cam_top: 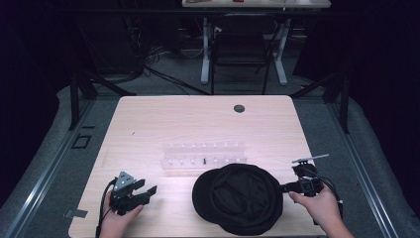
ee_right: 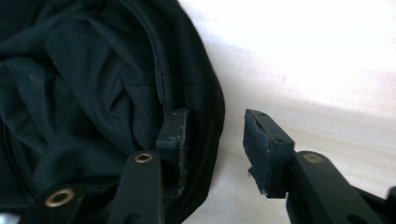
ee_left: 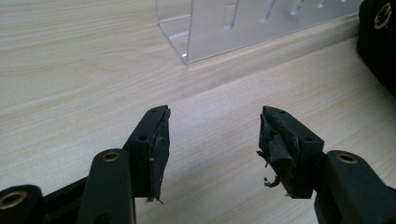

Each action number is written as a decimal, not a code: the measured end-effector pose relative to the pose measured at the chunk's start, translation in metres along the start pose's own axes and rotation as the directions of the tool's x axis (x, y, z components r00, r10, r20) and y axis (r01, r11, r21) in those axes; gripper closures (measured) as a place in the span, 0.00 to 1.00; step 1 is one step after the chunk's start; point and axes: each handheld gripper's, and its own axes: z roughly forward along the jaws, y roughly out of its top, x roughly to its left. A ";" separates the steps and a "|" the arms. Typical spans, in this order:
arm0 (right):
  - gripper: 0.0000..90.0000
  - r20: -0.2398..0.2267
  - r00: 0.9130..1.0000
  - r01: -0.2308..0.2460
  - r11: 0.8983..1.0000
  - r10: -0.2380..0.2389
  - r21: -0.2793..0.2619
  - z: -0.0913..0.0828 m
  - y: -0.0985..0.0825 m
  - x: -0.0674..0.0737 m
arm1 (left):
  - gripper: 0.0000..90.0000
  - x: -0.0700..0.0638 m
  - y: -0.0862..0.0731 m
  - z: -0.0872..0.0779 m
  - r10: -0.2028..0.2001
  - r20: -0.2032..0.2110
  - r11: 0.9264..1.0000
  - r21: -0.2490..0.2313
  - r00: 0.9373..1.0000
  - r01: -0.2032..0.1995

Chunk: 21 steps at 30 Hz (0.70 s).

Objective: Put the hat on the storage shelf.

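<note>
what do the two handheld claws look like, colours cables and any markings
Both claws, left and right, are black with brass-coloured rivets and worn, frayed black pads. The left one carries a grey three-cornered plate; black cables trail from each. No sleeves show at the wrists. I see no markings.

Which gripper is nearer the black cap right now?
Right. The right gripper is open with its jaws astride the black cap's rim, one inside and one outside. The left gripper sits open on the table, off to the cap's left, apart from it.
</note>
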 end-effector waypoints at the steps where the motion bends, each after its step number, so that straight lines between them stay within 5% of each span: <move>1: 0.65 0.003 1.000 0.008 1.000 -0.008 0.017 0.001 0.001 0.000 | 0.48 0.000 0.000 0.000 -0.003 0.001 1.000 -0.004 1.000 0.003; 21: 0.79 -0.052 0.997 -0.056 0.994 0.061 0.097 0.012 0.009 -0.002 | 0.48 0.000 0.000 0.000 -0.002 0.001 1.000 -0.003 1.000 0.002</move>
